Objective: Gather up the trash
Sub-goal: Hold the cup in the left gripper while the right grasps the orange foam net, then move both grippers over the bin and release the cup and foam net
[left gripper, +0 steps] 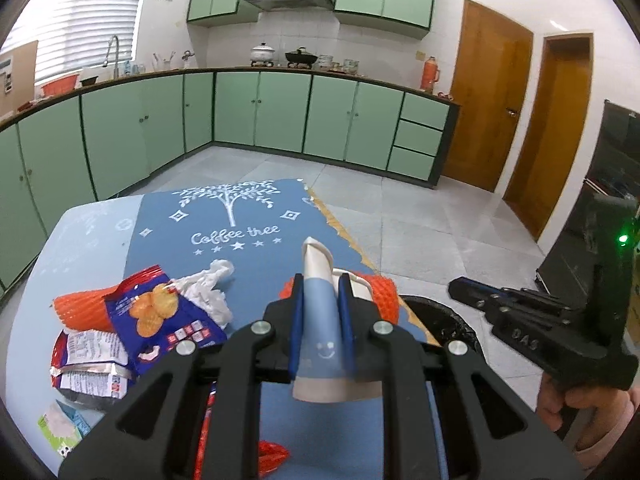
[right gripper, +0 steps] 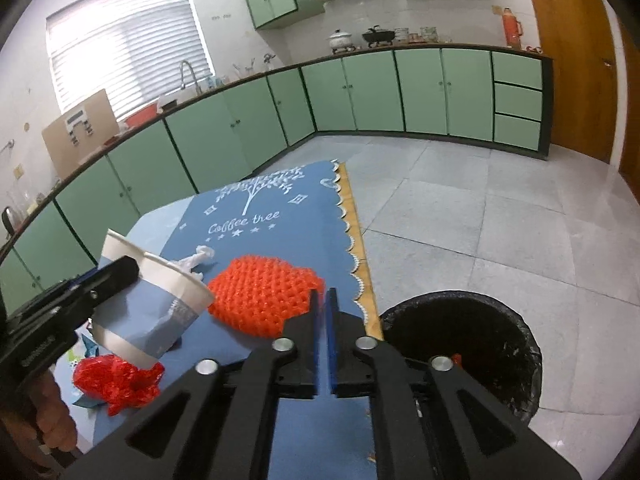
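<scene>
My left gripper [left gripper: 321, 286] is shut on a crushed blue-and-white paper cup [left gripper: 320, 320] and holds it above the blue tablecloth [left gripper: 240, 240]; the cup also shows in the right wrist view [right gripper: 160, 304]. My right gripper [right gripper: 323, 296] is shut and empty, by the table's right edge, next to an orange foam net [right gripper: 260, 296]. A black-lined trash bin [right gripper: 472, 344] stands on the floor to the right of the table. Snack wrappers [left gripper: 160, 316], a white tissue [left gripper: 212, 284], another orange net [left gripper: 80, 310] and a red wrapper [right gripper: 116, 380] lie on the table.
A small green-and-white packet [left gripper: 60, 428] lies at the table's near left corner. Green kitchen cabinets [left gripper: 280, 112] line the far walls. Grey tile floor [right gripper: 500, 220] lies to the right of the table. Wooden doors [left gripper: 488, 92] stand at the far right.
</scene>
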Tool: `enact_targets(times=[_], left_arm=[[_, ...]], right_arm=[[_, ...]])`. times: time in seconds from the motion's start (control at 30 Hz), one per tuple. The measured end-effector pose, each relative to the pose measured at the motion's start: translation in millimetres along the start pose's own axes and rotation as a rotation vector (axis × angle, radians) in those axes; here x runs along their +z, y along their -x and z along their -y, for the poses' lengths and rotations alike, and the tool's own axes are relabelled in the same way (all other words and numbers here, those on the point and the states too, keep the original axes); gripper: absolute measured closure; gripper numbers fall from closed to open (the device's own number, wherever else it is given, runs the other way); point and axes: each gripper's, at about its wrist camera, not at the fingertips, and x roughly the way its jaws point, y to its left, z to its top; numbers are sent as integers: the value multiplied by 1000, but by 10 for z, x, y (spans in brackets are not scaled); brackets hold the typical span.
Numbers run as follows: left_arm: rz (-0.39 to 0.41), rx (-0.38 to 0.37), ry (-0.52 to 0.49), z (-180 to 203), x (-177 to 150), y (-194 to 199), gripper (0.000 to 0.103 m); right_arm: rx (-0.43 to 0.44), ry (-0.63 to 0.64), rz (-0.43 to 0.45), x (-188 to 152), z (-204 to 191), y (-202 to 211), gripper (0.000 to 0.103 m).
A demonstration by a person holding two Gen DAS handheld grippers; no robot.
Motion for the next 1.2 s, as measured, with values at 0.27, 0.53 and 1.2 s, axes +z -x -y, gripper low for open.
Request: enact_targets(times=[0.27,0.53,1.2], left_arm=[[-15,84,39,-301,-73,-14,88],[-16,100,48,-430,-68,-89,88],[3,-74,-31,400,113,-241,87]], right_arm=[[-2,17,-38,31,-226,-443,46],[-24,-6,-164,-51,-207,-914,41],[-153,-46,35,52,466,320,83]])
